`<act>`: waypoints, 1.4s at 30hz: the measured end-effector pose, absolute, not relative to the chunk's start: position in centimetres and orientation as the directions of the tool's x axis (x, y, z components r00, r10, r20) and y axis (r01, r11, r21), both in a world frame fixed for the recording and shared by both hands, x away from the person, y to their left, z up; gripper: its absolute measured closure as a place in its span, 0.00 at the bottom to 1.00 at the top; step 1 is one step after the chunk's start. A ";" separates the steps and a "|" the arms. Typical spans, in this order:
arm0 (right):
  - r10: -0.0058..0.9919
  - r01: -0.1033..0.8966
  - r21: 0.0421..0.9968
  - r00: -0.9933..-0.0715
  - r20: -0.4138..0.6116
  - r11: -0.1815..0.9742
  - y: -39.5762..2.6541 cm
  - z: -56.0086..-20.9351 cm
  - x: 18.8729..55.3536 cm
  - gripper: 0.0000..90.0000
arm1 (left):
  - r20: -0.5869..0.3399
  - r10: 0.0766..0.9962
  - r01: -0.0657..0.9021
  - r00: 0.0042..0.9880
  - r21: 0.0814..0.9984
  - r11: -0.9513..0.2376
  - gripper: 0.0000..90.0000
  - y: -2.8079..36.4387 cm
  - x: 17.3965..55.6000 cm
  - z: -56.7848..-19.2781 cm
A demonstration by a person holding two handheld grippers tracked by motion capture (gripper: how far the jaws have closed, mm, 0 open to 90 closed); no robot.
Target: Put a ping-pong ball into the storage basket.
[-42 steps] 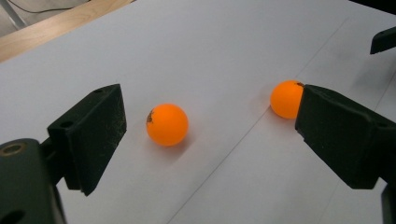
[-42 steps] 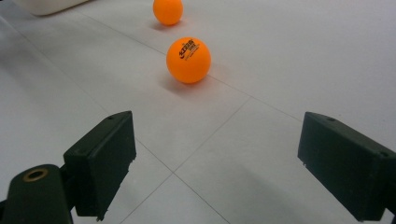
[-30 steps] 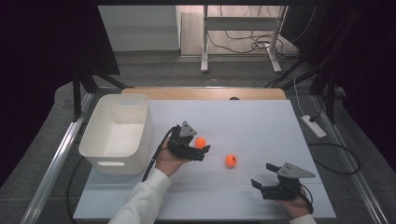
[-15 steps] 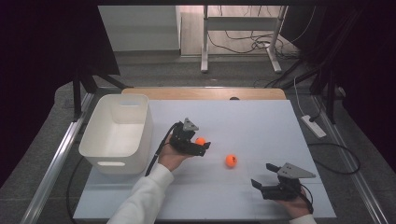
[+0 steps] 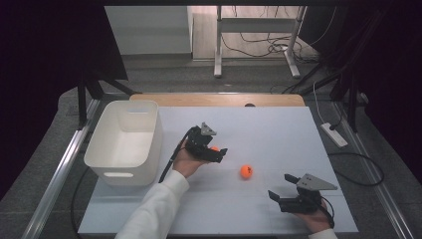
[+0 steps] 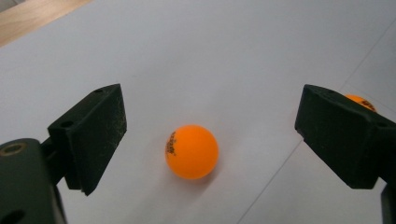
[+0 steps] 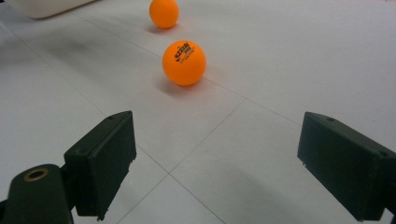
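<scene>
Orange ball (image 6: 192, 151) between wide-apart left gripper (image 6: 210, 140) jaws

Two black grippers, left gripper (image 5: 211, 149) near the middle of the high view, right gripper (image 5: 278, 196) at lower right, each with blocky flat jaws, small screw holes, a grey three-cornered plate, a black cable, white long sleeves

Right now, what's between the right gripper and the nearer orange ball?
Only bare white table: the right gripper view shows nothing between the right gripper and the nearer orange ball.
</scene>
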State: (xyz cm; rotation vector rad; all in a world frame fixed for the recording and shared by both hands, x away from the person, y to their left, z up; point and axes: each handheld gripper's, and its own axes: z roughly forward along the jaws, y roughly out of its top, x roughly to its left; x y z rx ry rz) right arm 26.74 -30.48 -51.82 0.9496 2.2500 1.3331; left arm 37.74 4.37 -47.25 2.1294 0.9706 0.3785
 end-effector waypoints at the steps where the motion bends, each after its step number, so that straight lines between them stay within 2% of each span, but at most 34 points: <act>1: 0.703 0.366 0.870 -0.711 0.032 0.330 -30.5 -51.8 26.7 0.12 | -0.047 0.748 0.529 0.662 0.735 -0.423 0.11 4.5 38.0 -47.4; 4: 0.701 0.366 0.870 -0.712 0.032 0.332 -30.5 -51.8 26.7 0.12 | -0.073 0.754 0.549 0.653 0.732 -0.404 0.11 4.7 38.4 -47.7; 23: 0.705 0.362 0.868 -0.709 0.019 0.340 -30.4 -51.8 26.6 0.12 | -0.051 0.756 0.585 0.653 0.667 -0.462 0.10 4.1 39.4 -49.5; 42: 0.706 0.365 0.865 -0.708 0.017 0.345 -30.5 -51.9 26.7 0.12 | -0.085 0.752 0.636 0.654 0.599 -0.486 0.12 4.0 40.3 -51.1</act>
